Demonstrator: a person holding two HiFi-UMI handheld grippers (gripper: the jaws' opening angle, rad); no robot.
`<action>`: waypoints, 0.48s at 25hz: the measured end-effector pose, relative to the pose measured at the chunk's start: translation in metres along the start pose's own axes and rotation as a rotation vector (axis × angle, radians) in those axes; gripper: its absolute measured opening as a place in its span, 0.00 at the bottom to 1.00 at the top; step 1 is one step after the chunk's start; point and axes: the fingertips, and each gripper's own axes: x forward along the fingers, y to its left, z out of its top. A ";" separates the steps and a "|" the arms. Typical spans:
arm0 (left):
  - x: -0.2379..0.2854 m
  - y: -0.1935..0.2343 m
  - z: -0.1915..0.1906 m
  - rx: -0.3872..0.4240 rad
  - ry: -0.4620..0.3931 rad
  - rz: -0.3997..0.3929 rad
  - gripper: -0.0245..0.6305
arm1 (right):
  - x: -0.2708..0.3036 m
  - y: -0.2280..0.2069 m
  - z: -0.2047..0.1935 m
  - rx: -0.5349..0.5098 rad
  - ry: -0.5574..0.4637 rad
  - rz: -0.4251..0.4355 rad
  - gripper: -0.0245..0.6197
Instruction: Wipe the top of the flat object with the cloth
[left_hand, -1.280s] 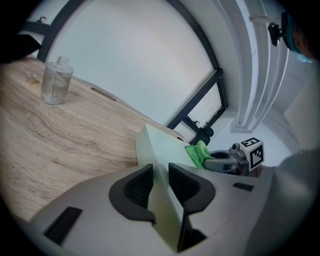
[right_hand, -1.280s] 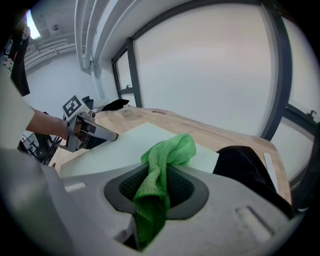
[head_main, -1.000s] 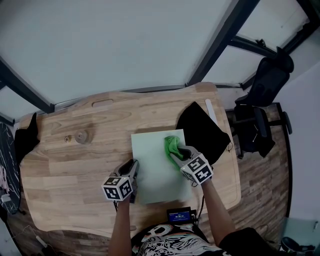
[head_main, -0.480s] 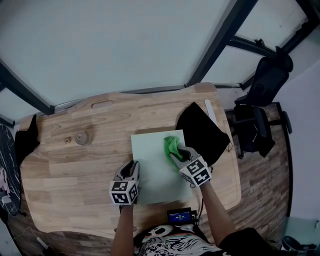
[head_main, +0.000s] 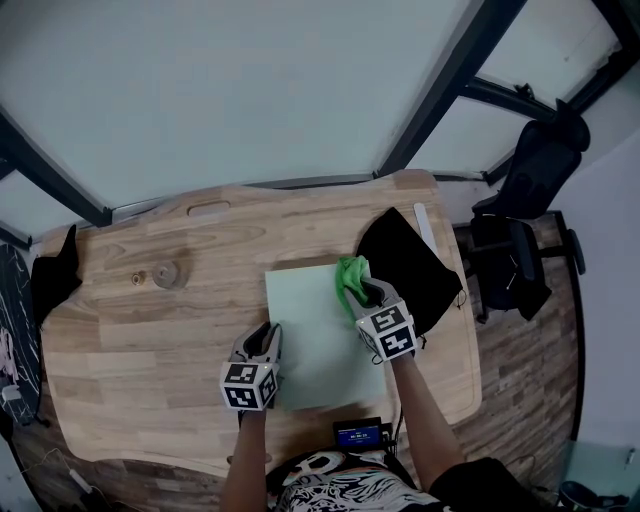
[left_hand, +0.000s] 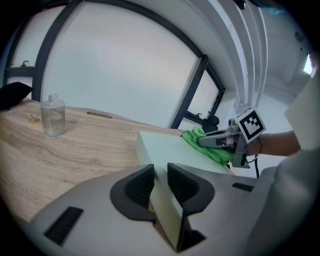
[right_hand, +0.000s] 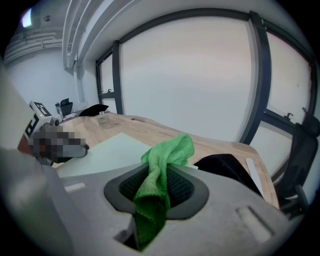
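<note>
Pale green square board (head_main: 315, 345) lying flat, bunched bright green cloth (head_main: 349, 278) resting on its far right corner

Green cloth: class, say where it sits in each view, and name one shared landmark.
Head view: green cloth right of centre, ahead of the right gripper.
Left gripper view: right of centre, on the pale flat board.
Right gripper view: centre, between its jaws.
Landmark: that board.

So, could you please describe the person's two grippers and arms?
Both the left gripper and right gripper are grey with dark ribbed pads and a white cube of black square markers. The forearms are unsleeved, and the shirt is black with white print.
</note>
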 end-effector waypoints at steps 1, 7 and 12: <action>0.000 0.000 0.000 -0.004 -0.001 -0.002 0.16 | 0.000 -0.004 0.002 0.011 -0.005 -0.019 0.18; 0.001 -0.001 -0.001 -0.053 0.004 -0.021 0.16 | 0.004 -0.018 -0.001 0.072 -0.010 -0.070 0.18; 0.000 0.000 0.000 -0.083 -0.012 -0.046 0.16 | 0.009 -0.021 -0.009 0.089 -0.020 -0.091 0.18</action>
